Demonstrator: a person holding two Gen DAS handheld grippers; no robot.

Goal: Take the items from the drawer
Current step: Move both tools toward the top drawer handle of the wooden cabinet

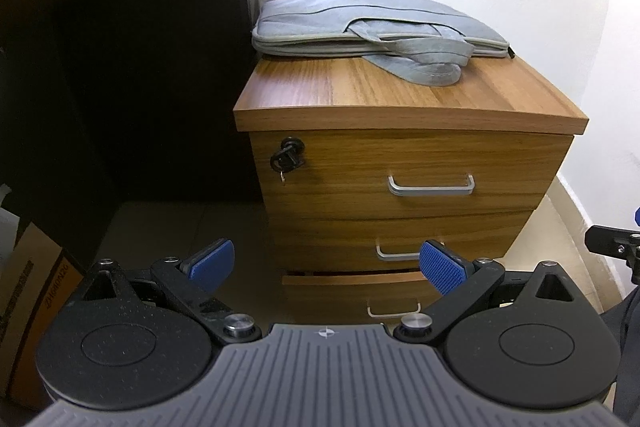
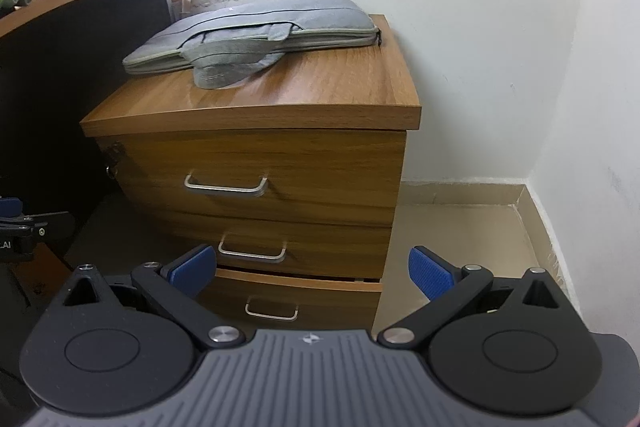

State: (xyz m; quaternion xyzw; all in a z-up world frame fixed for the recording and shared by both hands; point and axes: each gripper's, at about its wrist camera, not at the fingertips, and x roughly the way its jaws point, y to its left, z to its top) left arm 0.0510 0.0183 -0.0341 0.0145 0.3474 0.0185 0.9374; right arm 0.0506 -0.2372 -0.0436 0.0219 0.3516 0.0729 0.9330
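Note:
A wooden three-drawer cabinet [image 1: 408, 163] [image 2: 264, 163] stands ahead of both grippers. Its top drawer has a metal handle [image 1: 431, 185] [image 2: 226, 184] and a lock with keys [image 1: 286, 152]. The middle drawer handle [image 2: 252, 252] sits below, and the bottom drawer [image 2: 296, 293] stands slightly ajar. My left gripper [image 1: 327, 267] is open, short of the cabinet front at the height of the lower drawers. My right gripper [image 2: 313, 271] is open too, empty, in front of the bottom drawer. No drawer contents show.
A grey laptop bag [image 1: 372, 23] [image 2: 256, 31] lies on the cabinet top. A dark desk [image 1: 120, 67] stands to the left, a cardboard box [image 1: 36, 303] on the floor beneath it. White walls [image 2: 500, 47] close the right corner; beige floor [image 2: 460, 235] lies beside the cabinet.

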